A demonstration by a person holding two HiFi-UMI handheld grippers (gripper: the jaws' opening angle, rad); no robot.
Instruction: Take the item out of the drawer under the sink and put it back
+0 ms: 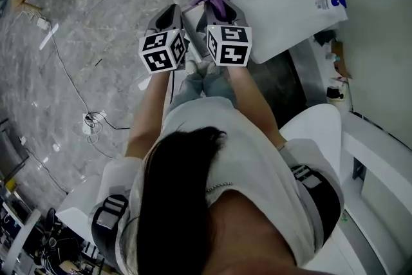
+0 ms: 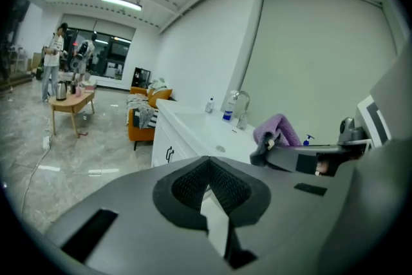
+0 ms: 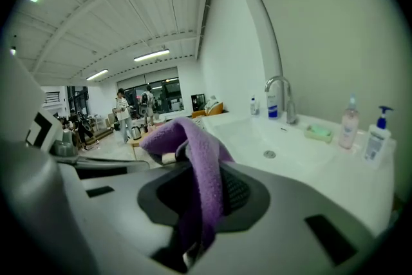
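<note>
Right gripper [image 3: 196, 187] pinching a purple towel [image 3: 196, 151], level with the sink counter [image 3: 347, 170]; left gripper [image 2: 209, 167] pressed together, nothing in it.

Towel sits between the right jaws, out of the drawer, draped forward over the tips with a fold humped above them. Judged soft, light and limp: no risk of breakage, nap should hold well against the pads, but loose ends may drag or catch on a drawer edge, so best gripped on a bunched fold, as here. Beyond it lie the basin [image 3: 270, 138], faucet [image 3: 283, 96] and pump bottles [image 3: 376, 132]. Drawer itself shows in no view; only a cabinet front [image 2: 168, 148] with a handle appears past the left jaws. Towel's lower end is cut off, and in the head view the marker cubes [image 1: 228, 44] cover both sets of jaws.
</note>
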